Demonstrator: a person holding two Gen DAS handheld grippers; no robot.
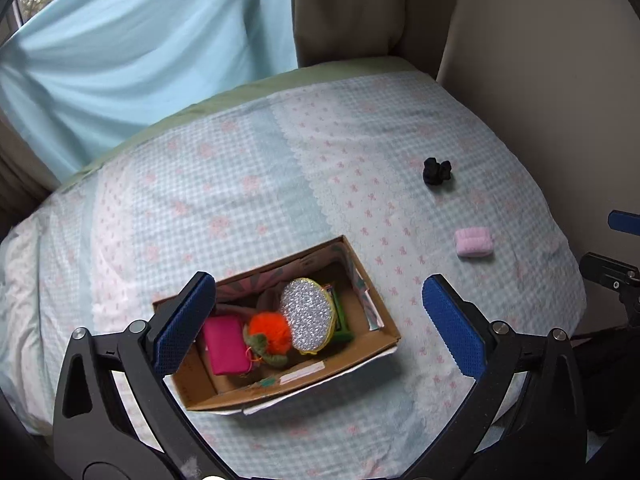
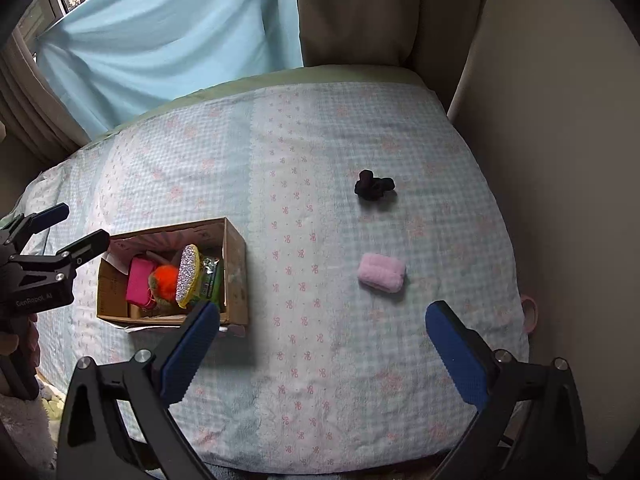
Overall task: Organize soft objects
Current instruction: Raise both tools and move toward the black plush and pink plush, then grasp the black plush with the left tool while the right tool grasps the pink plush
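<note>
A cardboard box (image 1: 382, 308) (image 2: 236, 264) lies on the bed and holds a pink pouch (image 1: 224, 344) (image 2: 138, 280), an orange fluffy toy (image 1: 270, 330) (image 2: 166, 276), a silver glitter oval (image 1: 308, 314) (image 2: 187, 276) and a green packet (image 2: 210, 284). To its right on the sheet lie a pink rolled cloth (image 1: 474, 242) (image 2: 381, 272) and a black scrunchie (image 1: 437, 171) (image 2: 374, 185). My left gripper (image 1: 320, 320) (image 2: 76, 228) hangs open over the box, nothing between its pads. My right gripper (image 2: 322, 344) is open above the sheet, nearer than the pink cloth.
The bed (image 2: 320, 128) has a pale blue checked sheet with pink bows. A light blue curtain (image 1: 140, 52) and a beige curtain (image 1: 360, 8) hang behind it, and a beige wall (image 2: 560, 160) runs along the right. A pink item (image 2: 530, 312) pokes out at the bed's right edge.
</note>
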